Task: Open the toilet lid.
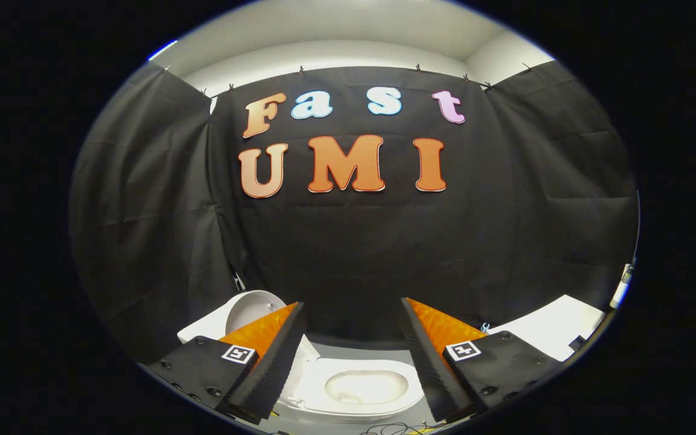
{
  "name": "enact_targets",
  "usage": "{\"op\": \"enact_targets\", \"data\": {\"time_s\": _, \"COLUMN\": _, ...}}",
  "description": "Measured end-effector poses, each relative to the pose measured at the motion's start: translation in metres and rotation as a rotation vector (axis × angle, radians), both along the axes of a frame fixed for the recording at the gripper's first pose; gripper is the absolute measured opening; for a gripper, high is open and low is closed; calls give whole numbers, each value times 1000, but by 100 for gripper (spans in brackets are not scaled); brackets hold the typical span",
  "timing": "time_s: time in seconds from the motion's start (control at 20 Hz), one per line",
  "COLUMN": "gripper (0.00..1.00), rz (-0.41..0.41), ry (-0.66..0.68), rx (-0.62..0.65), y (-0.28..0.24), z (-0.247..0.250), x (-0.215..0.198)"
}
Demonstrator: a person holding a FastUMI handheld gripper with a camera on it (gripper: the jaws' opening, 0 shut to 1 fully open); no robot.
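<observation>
A white toilet (pixel 324 371) stands on the floor below me, its seat ring and bowl opening (pixel 365 386) showing between my two fingers. Its lid (pixel 254 308) stands raised at the toilet's left end, partly behind my left finger, with the pale underside facing the bowl. My gripper (pixel 351 305) hovers above the toilet, open, with a wide gap and nothing between the fingers. The orange-and-black fingers (pixel 263 356) touch neither the lid nor the seat.
Black cloth walls close the booth on three sides just beyond the toilet. A white flat-topped object (pixel 556 329) sits to the right of the right finger. Loose cables (pixel 393 429) lie on the grey floor in front of the toilet.
</observation>
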State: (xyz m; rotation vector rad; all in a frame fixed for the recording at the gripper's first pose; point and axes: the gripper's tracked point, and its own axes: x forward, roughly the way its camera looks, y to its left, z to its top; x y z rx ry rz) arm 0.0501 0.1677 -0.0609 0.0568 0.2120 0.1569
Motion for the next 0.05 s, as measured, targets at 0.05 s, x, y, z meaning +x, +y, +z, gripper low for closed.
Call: {"op": "enact_targets", "data": {"time_s": 0.05, "gripper": 99, "rz": 5, "ry": 4, "rx": 16, "y": 1, "z": 0, "x": -1}}
